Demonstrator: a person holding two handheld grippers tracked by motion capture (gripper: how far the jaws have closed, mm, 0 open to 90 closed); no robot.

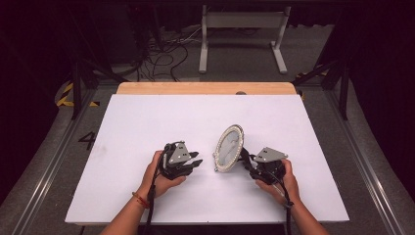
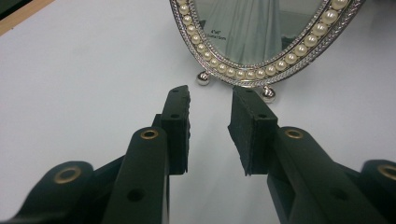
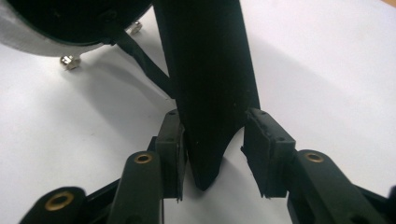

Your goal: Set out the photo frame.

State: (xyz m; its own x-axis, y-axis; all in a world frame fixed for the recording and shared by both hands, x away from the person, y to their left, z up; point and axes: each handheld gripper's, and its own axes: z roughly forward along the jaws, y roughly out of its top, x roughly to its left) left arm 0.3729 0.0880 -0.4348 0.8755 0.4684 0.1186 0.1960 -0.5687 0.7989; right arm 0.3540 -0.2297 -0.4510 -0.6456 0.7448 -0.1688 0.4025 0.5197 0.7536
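Oval frame (image 1: 229,148) stands between both released hand-held grippers, left (image 1: 194,161) facing it, right (image 1: 248,164) straddling its stand (image 3: 208,93).

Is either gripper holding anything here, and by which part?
Nothing is gripped. The right gripper straddles the oval pearl-rimmed silver picture frame's black back stand, its right pad apart. The left gripper is open, empty.

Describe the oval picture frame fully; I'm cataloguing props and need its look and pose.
The oval silver-coloured picture frame stands upright on the white table, leaning back on a black rear easel leg. Its metallic-looking rim carries a ring of pearl-like beads around a glossy pane, with a printed insert behind. Two small ball feet rest on the table. The right hand-held gripper straddles the easel leg; the left pad looks to touch it, the right one stands off.
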